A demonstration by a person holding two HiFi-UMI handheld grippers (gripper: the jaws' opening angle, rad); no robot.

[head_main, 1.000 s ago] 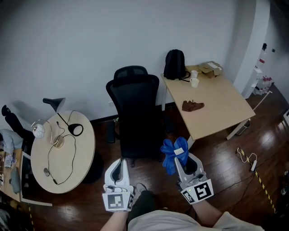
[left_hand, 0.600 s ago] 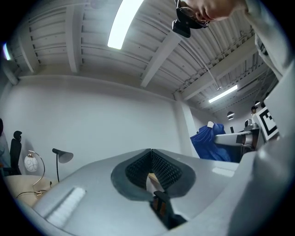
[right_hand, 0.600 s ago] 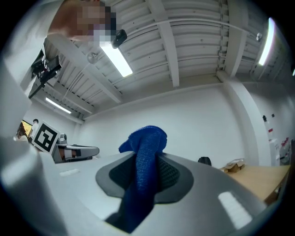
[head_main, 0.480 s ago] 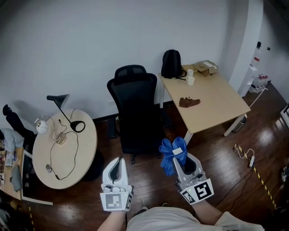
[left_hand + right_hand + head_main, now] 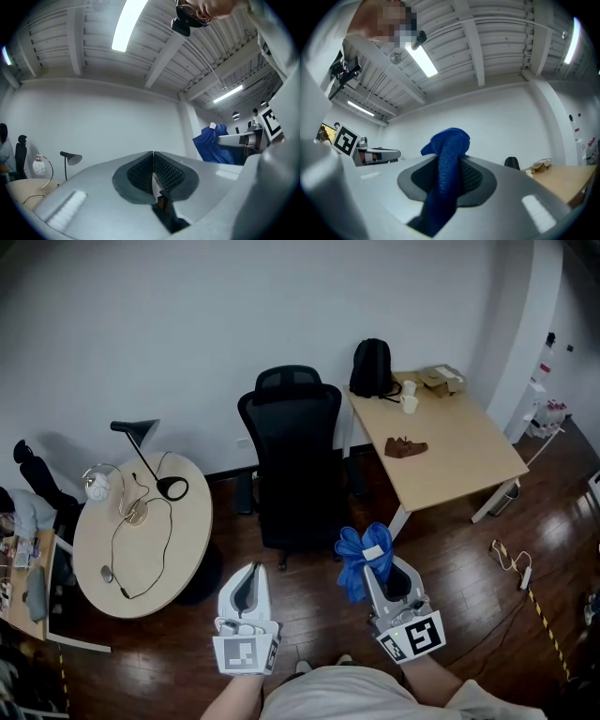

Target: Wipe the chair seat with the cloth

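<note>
Cloth pinched in the right gripper, chair well ahead of it.

The right gripper's jaws clamp the blue cloth, which bunches above their tips and trails down between them toward the camera. The left gripper is level with it, on its left, jaws pressed together with nothing between them. Both grippers hang over a dark wood floor, tips pointing toward the black chair, which stands well apart ahead of them, between the two. A round table with a lamp lies ahead and left of the left gripper. A desk stands ahead and right of the right gripper, carrying a backpack, a cup and a brown lump.
</note>
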